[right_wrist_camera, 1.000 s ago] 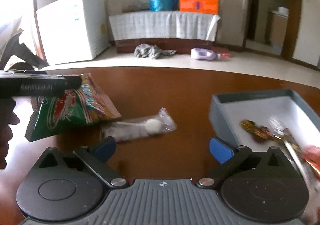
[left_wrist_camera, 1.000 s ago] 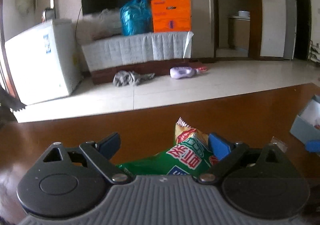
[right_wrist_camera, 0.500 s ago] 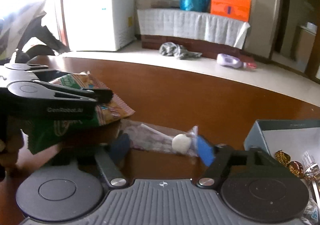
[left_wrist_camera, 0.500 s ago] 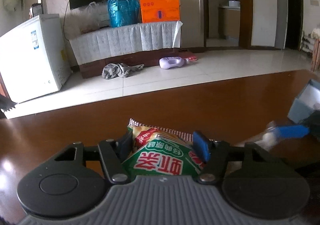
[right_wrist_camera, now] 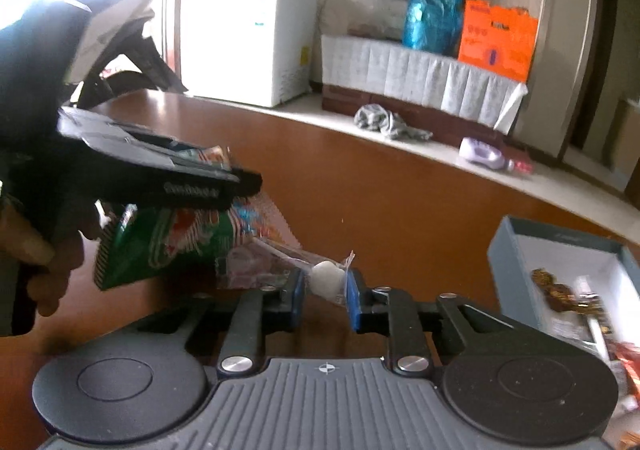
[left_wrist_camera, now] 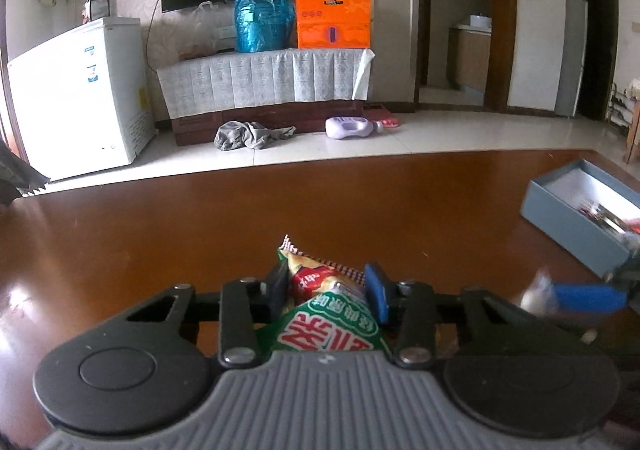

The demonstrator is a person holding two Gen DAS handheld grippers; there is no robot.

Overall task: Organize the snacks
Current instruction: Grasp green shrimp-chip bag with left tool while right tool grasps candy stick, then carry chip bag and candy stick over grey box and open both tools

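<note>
The left gripper (left_wrist_camera: pixel 326 290), whose jaws have just been closing, is clamped on two snack bags (left_wrist_camera: pixel 320 314) above the brown tabletop (left_wrist_camera: pixel 200 230). The right gripper (right_wrist_camera: pixel 322 296), also just closing, pinches one clear packet (right_wrist_camera: pixel 324 276) with a white sweet. One grey box (right_wrist_camera: pixel 560 262) holds several wrapped candies.

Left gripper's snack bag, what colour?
Green snack bag with red-and-white lettering; left wrist view shows it best.

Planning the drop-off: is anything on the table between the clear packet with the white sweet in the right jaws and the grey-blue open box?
Nothing visible: bare brown wooden table separates the clear packet from the grey-blue box; the green snack bag lies on the other side.
</note>
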